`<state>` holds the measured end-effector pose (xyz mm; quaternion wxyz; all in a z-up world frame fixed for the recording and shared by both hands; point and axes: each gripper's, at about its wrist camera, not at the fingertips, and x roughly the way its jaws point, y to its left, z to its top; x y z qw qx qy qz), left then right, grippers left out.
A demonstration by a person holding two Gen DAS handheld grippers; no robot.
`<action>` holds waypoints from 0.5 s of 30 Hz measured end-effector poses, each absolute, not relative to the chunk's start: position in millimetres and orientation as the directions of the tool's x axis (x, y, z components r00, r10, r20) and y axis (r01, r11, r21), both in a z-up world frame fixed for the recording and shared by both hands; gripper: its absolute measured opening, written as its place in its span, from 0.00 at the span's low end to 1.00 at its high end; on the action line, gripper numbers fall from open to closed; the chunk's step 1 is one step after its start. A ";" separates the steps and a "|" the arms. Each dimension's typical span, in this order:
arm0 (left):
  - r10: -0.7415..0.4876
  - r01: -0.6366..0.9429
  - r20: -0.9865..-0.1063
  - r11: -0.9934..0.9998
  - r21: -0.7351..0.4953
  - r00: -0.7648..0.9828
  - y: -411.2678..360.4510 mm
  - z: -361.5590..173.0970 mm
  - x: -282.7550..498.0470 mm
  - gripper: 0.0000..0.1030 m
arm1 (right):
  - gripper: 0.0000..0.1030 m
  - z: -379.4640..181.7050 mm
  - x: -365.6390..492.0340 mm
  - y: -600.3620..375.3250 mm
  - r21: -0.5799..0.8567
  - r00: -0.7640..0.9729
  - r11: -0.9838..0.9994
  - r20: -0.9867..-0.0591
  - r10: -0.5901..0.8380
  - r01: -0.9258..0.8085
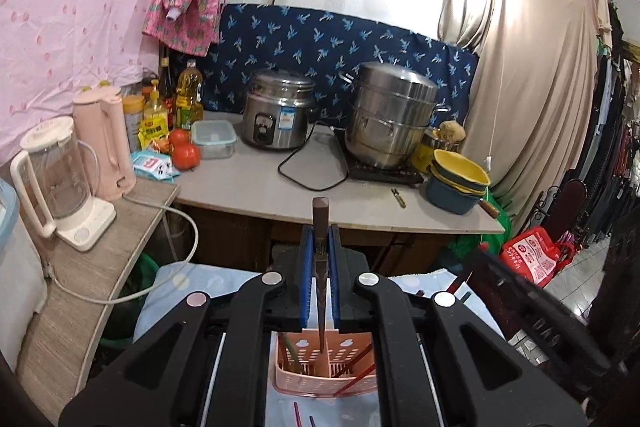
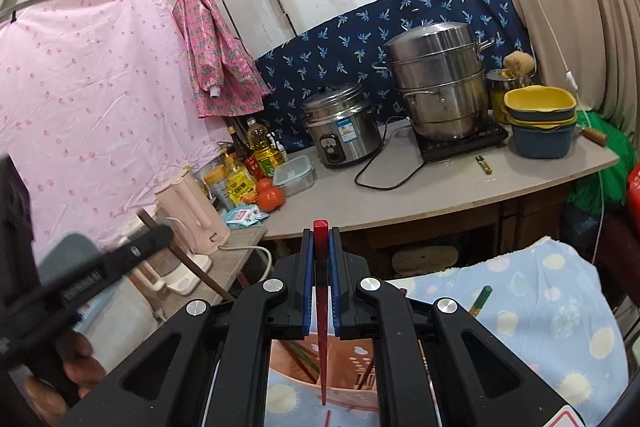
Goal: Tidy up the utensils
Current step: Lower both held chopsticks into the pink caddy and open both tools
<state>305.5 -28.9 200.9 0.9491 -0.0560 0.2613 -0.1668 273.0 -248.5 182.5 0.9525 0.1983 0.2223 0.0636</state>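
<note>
- Left wrist view: left gripper (image 1: 320,239) clamped on a brown chopstick (image 1: 321,227), long axis running along the fingers, thin tip hanging over the pink basket (image 1: 324,379) directly below.
- Right wrist view: right gripper (image 2: 320,243) pinching a red chopstick (image 2: 321,239) the same way, tip near the basket (image 2: 352,367) rim; which side of the rim, cannot tell.
- Judgement: left tip sits better centred over a compartment.
- Basket floor, dividers mostly hidden behind both grippers; loose sticks on the blue cloth (image 2: 540,307) cut off.
</note>
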 end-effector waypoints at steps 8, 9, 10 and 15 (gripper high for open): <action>-0.332 0.269 -0.500 0.943 -0.196 0.800 -22.5 185.4 316.9 0.07 | 0.07 204.8 272.3 -240.8 0.370 0.919 0.927 -0.343 0.196 -0.059; -0.331 0.267 -0.504 0.944 -0.196 0.798 -22.5 183.3 318.0 0.07 | 0.07 204.5 273.3 -240.9 0.372 0.920 0.926 -0.341 0.194 -0.058; -0.329 0.265 -0.508 0.944 -0.197 0.796 -21.9 180.7 318.9 0.07 | 0.07 204.9 274.0 -242.1 0.378 0.921 0.924 -0.339 0.194 -0.056; -0.325 0.256 -0.524 0.945 -0.201 0.787 -19.5 170.8 323.2 0.07 | 0.07 206.5 277.5 -249.9 0.401 0.926 0.915 -0.327 0.189 -0.045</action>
